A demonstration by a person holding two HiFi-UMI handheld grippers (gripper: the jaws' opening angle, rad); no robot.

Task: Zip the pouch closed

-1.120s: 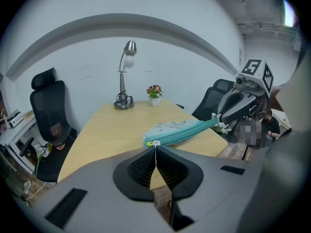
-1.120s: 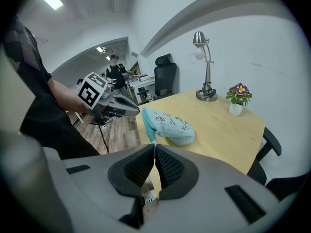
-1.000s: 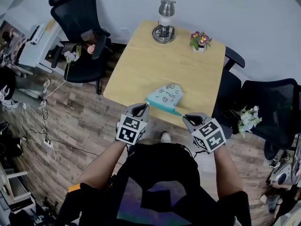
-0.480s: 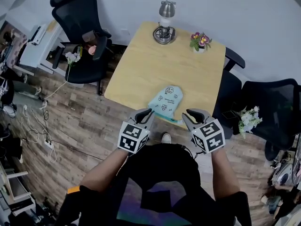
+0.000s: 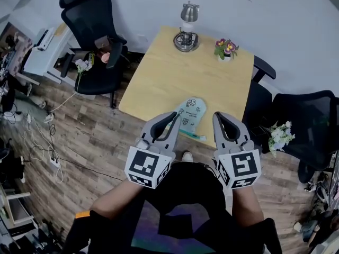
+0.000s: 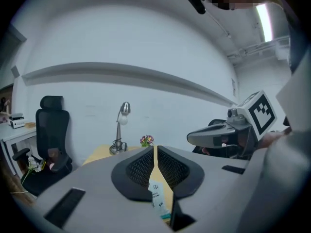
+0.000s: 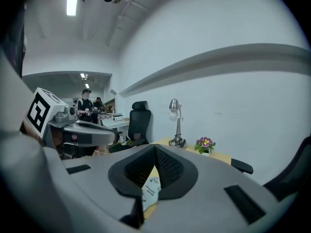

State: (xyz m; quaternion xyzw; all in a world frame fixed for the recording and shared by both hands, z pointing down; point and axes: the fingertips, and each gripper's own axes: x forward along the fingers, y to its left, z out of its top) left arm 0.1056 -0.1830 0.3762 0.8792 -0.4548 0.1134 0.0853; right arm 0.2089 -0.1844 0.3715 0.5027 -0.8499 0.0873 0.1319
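Nearest you: L tongs (image 5: 170, 118) and R tongs (image 5: 220, 118) sit side by side in front of your chest, above the near edge of the tabletop (image 5: 175, 67), pointing fwd and a bit down. L tongs are pressed together at the tips w/ nothing pinched. The left gripper view only shows the pouch (image 6: 156, 193) lower down, thru the slot under the tips. R tongs have just been closing and are now pressed together too, nothing btw them.

Next out: the pouch (image 5: 189, 112) lies flat on the tabletop right at the near edge. In the head view it sits btw the two tongs, teal zip edge (image 5: 192, 135) toward you. Neither tongs touches it.

Step, as I read it: you're off the pouch w/ both hands empty, so either the zip pull is done or you're btw grips. I can't tell from here if the slider reached the end; it's too small to see.

If it isn't closed, the next move calls for both tongs to spread and come back down. One pinches the pouch end to anchor it, the other takes the slider and runs it along the teal edge. Watch the pouch doesn't slide off the edge.

Farthest: lamp (image 5: 185, 28) and flowers (image 5: 225, 46) at the far side, well apart from the pouch and not in your way.
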